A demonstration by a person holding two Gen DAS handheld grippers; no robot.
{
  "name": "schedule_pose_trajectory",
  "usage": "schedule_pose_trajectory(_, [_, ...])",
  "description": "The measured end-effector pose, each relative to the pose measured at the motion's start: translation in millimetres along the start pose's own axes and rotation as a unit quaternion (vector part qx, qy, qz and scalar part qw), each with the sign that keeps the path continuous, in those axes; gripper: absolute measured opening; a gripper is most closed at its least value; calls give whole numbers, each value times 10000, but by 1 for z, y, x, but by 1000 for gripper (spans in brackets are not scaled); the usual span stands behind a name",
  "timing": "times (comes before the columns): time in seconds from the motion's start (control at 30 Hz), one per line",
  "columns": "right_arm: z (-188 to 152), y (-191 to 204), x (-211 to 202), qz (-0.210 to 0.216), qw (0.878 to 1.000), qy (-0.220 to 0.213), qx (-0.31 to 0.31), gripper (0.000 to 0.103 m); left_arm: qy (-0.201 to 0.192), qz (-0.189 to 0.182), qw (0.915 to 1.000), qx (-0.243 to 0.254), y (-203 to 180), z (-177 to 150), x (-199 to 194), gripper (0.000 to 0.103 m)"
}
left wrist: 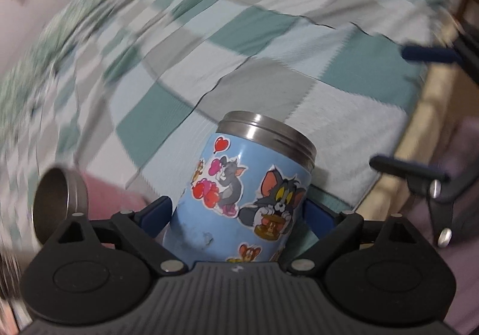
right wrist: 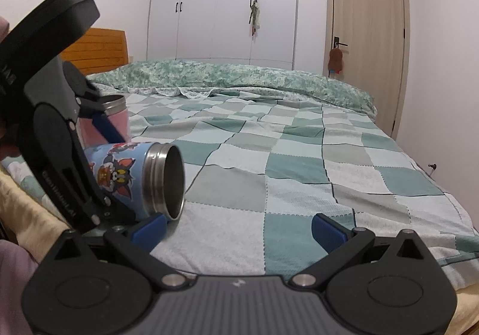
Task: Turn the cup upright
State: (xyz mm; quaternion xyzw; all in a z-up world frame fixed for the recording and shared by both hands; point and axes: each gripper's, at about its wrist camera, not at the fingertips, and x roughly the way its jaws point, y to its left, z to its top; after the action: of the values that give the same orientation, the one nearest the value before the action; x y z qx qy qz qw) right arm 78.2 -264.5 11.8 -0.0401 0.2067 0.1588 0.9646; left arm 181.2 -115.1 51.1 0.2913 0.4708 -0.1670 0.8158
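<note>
A blue cartoon-sticker cup (left wrist: 239, 203) with a steel threaded rim is held between the blue pads of my left gripper (left wrist: 239, 212), which is shut on its body. In the right wrist view the blue cup (right wrist: 134, 173) is tilted almost on its side, its open mouth facing right, its rim near the checked bedspread (right wrist: 284, 173). The left gripper (right wrist: 101, 161) clamps it from the left. My right gripper (right wrist: 239, 227) is open and empty, low over the bed just right of the cup; it also shows at the right edge of the left wrist view (left wrist: 419, 113).
A pink cup (right wrist: 110, 119) with a steel rim stands upright behind the blue one; it also shows in the left wrist view (left wrist: 60, 203). A green floral quilt (right wrist: 239, 77) lies across the far bed. White wardrobe and door stand behind. The bed edge (right wrist: 24, 203) is at the left.
</note>
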Motion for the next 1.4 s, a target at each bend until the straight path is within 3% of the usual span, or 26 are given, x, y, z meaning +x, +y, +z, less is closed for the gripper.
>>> schedule_pose_trajectory(0.23, [4,-8,2,115,9998,-132,47,103,589,-18,9891,-1348,18,4,-13,83])
schedule_pose_trajectory(0.37, [6,-13,4,185,9996,-207,-6,103,871,-59,9725,-2161,31,-4,-12,82])
schedule_pose_trajectory(0.5, [8,-18,10,275,9993,-239,-6,103,844,-164,9580,-2735,38,-15,-17,83])
schedule_pose_trajectory(0.63, [12,-20,17,381,9989,-260,-96,103,789,-169,9549,-2856,36,-19,-19,84])
schedule_pose_trajectory(0.7, [14,-20,20,424,9987,-244,-128,103,821,-243,9546,-2854,36,-19,-17,89])
schedule_pose_trajectory(0.83, [15,-21,26,518,9984,-191,-114,103,617,-65,9679,-2437,29,-10,-15,103])
schedule_pose_trajectory(0.93, [15,-21,28,546,9983,-171,-115,103,529,127,9731,-2240,26,-2,-14,103])
schedule_pose_trajectory(1.3, [14,-23,35,562,9983,-106,-56,103,647,24,9670,-2463,41,5,18,103])
schedule_pose_trajectory(1.33, [14,-22,35,558,9984,-106,-62,103,649,9,9657,-2514,42,4,20,100])
schedule_pose_trajectory(1.37, [14,-22,35,553,9984,-107,-63,103,662,-7,9640,-2575,43,3,22,88])
schedule_pose_trajectory(1.4, [14,-22,35,546,9984,-105,-69,103,678,-4,9629,-2612,44,2,23,87])
